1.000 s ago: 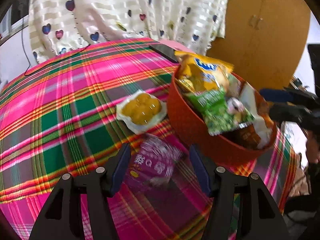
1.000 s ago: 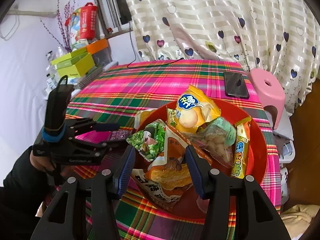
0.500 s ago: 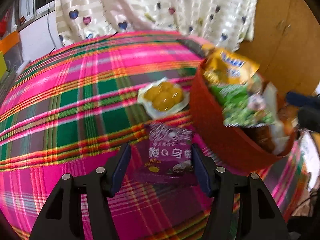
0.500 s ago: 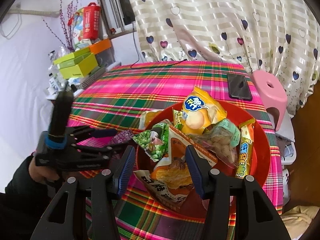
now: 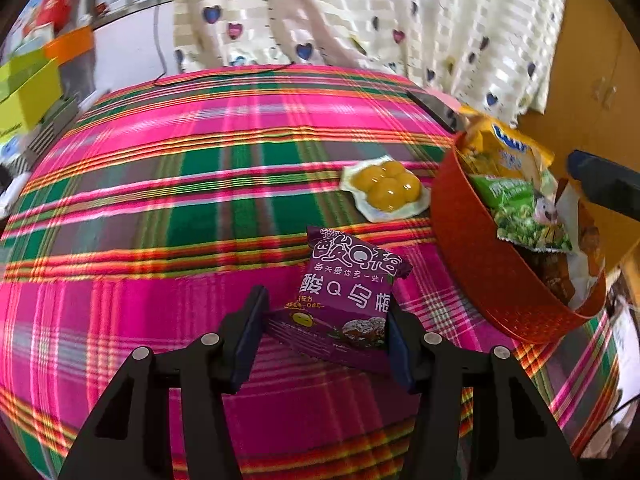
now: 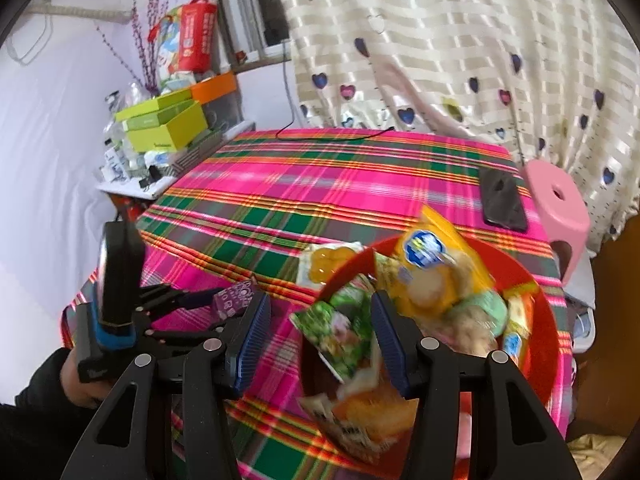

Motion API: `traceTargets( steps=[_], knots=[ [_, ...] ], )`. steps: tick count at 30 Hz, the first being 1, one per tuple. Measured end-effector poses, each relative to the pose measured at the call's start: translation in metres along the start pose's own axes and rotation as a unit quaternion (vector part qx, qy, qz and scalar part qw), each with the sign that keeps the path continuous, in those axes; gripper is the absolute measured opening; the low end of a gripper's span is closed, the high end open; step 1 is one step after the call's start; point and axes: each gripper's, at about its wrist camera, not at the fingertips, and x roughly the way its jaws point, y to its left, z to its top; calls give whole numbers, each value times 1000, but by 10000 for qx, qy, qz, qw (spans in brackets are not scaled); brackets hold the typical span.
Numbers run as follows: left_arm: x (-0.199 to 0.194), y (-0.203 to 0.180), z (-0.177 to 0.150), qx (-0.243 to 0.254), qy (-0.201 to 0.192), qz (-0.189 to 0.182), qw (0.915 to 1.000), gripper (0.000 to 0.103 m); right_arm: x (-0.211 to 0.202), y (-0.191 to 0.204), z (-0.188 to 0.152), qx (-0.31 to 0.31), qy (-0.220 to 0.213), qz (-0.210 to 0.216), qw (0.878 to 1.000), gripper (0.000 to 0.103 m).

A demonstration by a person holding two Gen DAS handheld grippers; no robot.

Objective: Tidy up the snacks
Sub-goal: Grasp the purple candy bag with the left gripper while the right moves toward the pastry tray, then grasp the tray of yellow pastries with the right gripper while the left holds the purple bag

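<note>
My left gripper [image 5: 325, 328] is open around the near end of a purple snack packet [image 5: 348, 292] lying on the plaid tablecloth; the right pad touches its edge, the left pad stands apart. A white pack of yellow balls [image 5: 385, 189] lies beyond it. The red bowl [image 5: 476, 256] at the right holds several snack bags. My right gripper [image 6: 318, 338] is open and empty above the bowl's near left rim [image 6: 320, 308], over a green pea bag [image 6: 340, 332]. The left gripper [image 6: 192, 304] and purple packet [image 6: 234, 300] show in the right wrist view.
A black phone [image 6: 502, 200] lies at the table's far right edge, a pink stool [image 6: 560, 204] beyond it. Green and orange boxes [image 6: 164, 124] stack on a side shelf at the left. A black cable [image 6: 336, 138] runs along the far table edge by the curtain.
My left gripper swung left and moved in over the purple packet, which now lies between its fingers. My right gripper shifted left, toward the bowl's left rim.
</note>
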Motion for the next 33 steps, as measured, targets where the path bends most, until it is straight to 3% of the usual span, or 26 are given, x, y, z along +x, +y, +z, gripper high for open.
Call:
traceTargets(
  steps=[5,12,20,22,26,28,30,33],
  knots=[
    [-17,10,-3,-175,-161,-53,9997,55,34,2,29,-159,342,-147,9992,51],
    [-36,21,-8,-318,-317,-82,9990,55,90,6,66,-968,1024,-1126,9836,51],
    [-44,35,-14,-506,-364,-108,9980,55,158,1,72,-1699,2172,-1794,9444,51],
    [-45,38,-15,-543,-374,-111,9978,55,172,3,68,-1986,2457,-1931,9289,51],
    [-49,43,-17,-582,-401,-115,9974,55,190,1,63,-2388,2813,-2221,9025,50],
    [-50,44,-18,-606,-410,-118,9972,55,193,0,61,-2464,2889,-2256,8972,50],
    [-51,46,-18,-637,-420,-120,9970,55,193,1,61,-2388,2928,-2109,9015,50],
    [-53,49,-20,-681,-455,-84,9966,55,184,15,59,-2272,2893,-1514,9175,50]
  ],
)
